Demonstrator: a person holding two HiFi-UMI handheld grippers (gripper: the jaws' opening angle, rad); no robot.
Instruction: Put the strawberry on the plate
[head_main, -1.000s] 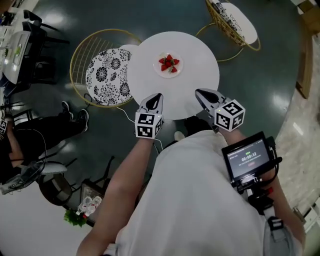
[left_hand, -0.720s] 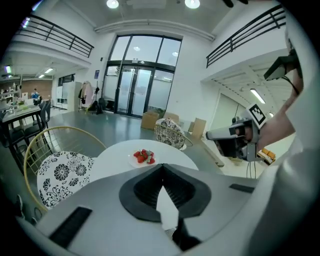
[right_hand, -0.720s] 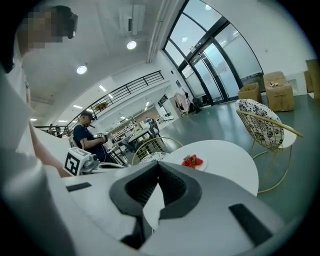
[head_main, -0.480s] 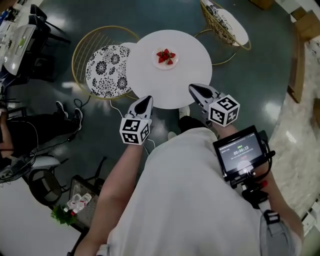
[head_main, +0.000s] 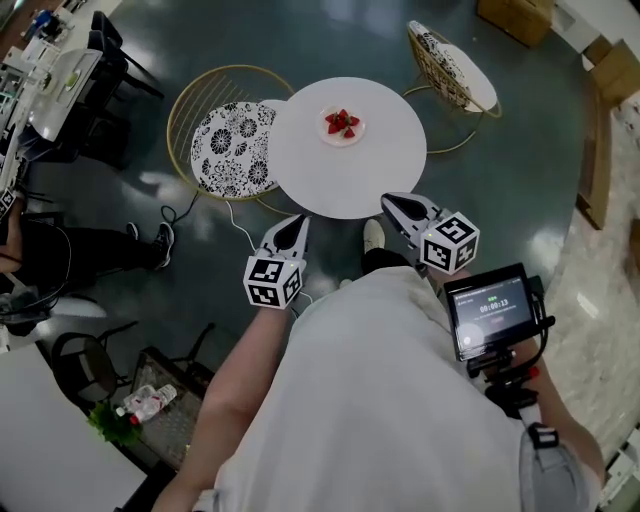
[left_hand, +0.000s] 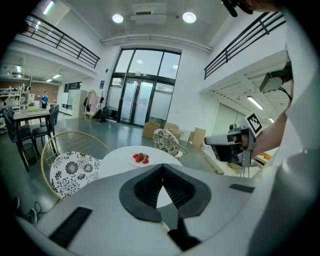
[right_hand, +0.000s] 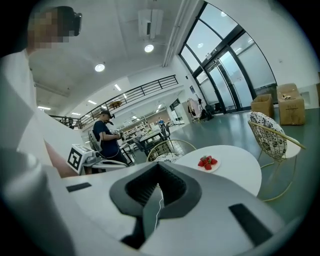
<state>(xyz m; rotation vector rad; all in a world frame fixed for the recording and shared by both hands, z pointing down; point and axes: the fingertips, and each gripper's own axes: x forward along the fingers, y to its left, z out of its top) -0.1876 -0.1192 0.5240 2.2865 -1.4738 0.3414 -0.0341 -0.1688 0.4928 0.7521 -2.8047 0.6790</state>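
Sitting heaped on white plate (head_main: 343, 141), glossy red strawberries (head_main: 342, 121); left claw (head_main: 300, 219), right claw (head_main: 386, 199) closed, empty

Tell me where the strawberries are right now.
In the head view, the strawberries sit on the small plate on the far half of the round white table, just right of the flower-patterned chair.

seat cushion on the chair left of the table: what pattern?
Black-and-white floral on the cushion; the head view shows it best.

White, perhaps short-sleeved shirt (head_main: 380, 400); grey left gripper (head_main: 299, 219), right gripper (head_main: 388, 200)
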